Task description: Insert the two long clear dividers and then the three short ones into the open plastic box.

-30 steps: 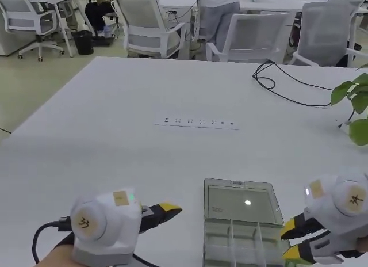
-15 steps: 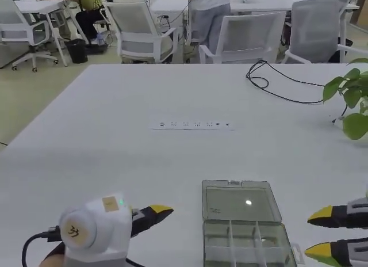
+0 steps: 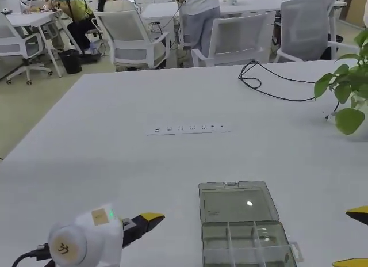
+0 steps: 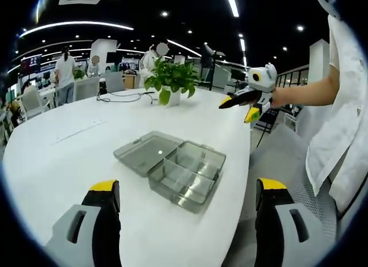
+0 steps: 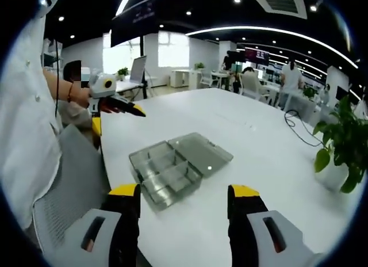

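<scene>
Open box point(image 3: 214, 248) low, centre-right in the head view on a white table point(image 3: 115, 157), dividers point(image 3: 229, 241) standing inside, lid point(image 3: 236, 201) flat behind, left gripper point(image 3: 149, 221) lower left, jaws apart, right gripper point(image 3: 356, 237) at the lower right edge, jaws apart, both clear of the box, plant point(image 3: 345, 88) upper right

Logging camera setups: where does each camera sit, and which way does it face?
Head view: headset, looking down over the table at the plastic box; left gripper, right gripper low.
Left gripper view: between open jaws, facing the plastic box, right gripper, forearm.
Right gripper view: likewise, facing plastic box, left gripper, shirt.
All share the plastic box.
</scene>
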The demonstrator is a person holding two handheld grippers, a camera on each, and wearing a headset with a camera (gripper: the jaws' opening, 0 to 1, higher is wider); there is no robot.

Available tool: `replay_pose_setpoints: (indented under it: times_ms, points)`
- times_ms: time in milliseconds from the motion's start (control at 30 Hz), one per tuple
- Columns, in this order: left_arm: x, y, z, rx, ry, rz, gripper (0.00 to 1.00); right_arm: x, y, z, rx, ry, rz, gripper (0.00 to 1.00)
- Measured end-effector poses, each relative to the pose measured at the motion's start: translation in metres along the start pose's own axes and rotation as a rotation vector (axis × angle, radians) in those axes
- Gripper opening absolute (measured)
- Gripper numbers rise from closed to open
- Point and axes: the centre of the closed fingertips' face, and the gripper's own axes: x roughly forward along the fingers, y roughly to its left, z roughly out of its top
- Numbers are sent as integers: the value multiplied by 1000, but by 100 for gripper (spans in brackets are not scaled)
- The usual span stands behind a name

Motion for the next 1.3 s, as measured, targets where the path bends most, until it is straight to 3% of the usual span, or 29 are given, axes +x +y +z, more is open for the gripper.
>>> replay_pose_setpoints:
  times_ms: [367,1300]
  points:
    - [-4,-3,-9,-12,21,11,100,-18,8,-9,63,-33,-16,81]
    - [-3,-7,-11,-27,14,9,100,-19,8,-13,74,-37,-7,87]
